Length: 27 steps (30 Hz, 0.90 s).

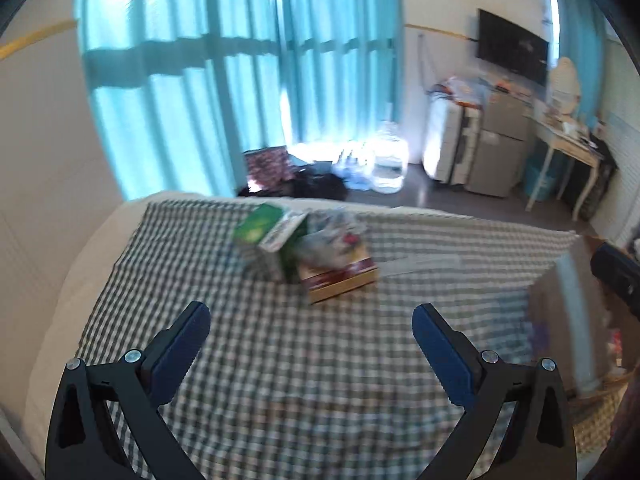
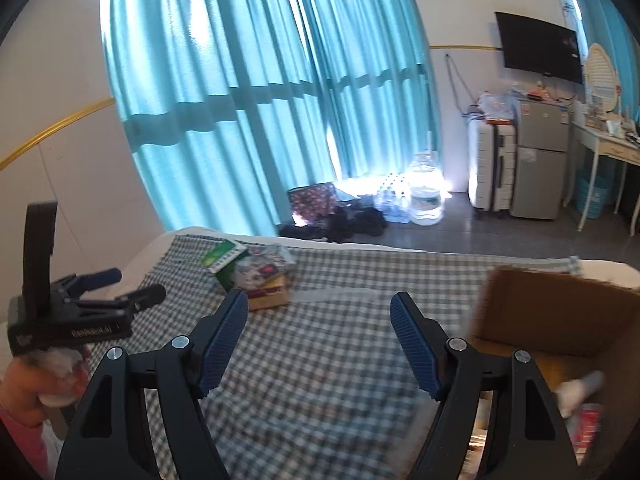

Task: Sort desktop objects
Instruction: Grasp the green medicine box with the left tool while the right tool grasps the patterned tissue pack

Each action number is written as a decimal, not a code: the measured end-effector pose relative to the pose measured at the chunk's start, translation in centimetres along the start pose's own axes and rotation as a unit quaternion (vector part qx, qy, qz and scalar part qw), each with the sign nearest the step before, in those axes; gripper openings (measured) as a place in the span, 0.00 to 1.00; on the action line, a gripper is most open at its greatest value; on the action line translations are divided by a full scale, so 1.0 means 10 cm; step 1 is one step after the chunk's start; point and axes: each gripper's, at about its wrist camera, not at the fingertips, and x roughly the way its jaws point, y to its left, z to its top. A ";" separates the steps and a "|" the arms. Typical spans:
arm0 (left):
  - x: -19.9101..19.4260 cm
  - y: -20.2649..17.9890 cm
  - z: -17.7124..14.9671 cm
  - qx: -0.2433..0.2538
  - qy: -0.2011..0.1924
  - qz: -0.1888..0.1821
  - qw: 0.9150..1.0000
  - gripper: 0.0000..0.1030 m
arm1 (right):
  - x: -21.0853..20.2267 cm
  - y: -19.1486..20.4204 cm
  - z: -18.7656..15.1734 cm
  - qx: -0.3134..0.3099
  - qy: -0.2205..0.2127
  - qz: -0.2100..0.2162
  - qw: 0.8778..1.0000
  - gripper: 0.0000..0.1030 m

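Fingers: left gripper (image 1: 311,320) spread, empty | right gripper (image 2: 318,312) spread, empty | green box (image 2: 224,262), snack packs (image 2: 266,276) near checked cloth's (image 2: 320,360) far-left corner | cardboard box (image 2: 556,320) at right edge.

1. You work over a bed (image 2: 132,264) covered by a green-and-white checked cloth (image 2: 320,360).
2. On the cloth, toward the far edge, a green box (image 1: 260,236) leans against a red-and-tan box (image 1: 344,276) topped with a clear packet (image 1: 332,236).
3. A cardboard box (image 2: 560,312) sits on the cloth at your right, open-topped.
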 end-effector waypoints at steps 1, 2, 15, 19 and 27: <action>0.11 0.11 -0.05 -0.007 0.005 0.002 1.000 1.00 | 0.16 0.10 -0.02 0.000 0.000 0.000 1.000 0.72; 0.27 0.25 -0.12 -0.021 0.011 0.003 1.000 1.00 | 0.38 0.25 -0.05 -0.009 0.010 -0.001 1.000 0.72; 1.84 0.69 -0.13 -0.021 0.015 -0.008 1.000 1.00 | 2.44 1.25 -0.19 -0.189 0.085 0.000 0.978 0.71; 2.16 0.67 -0.15 -0.001 0.007 -0.026 1.000 1.00 | 2.85 1.16 -0.16 -0.171 0.084 0.001 0.982 0.71; 2.63 0.79 -0.06 -0.050 0.033 -0.052 0.997 1.00 | 3.28 0.89 -0.27 -0.141 0.117 0.044 0.982 0.40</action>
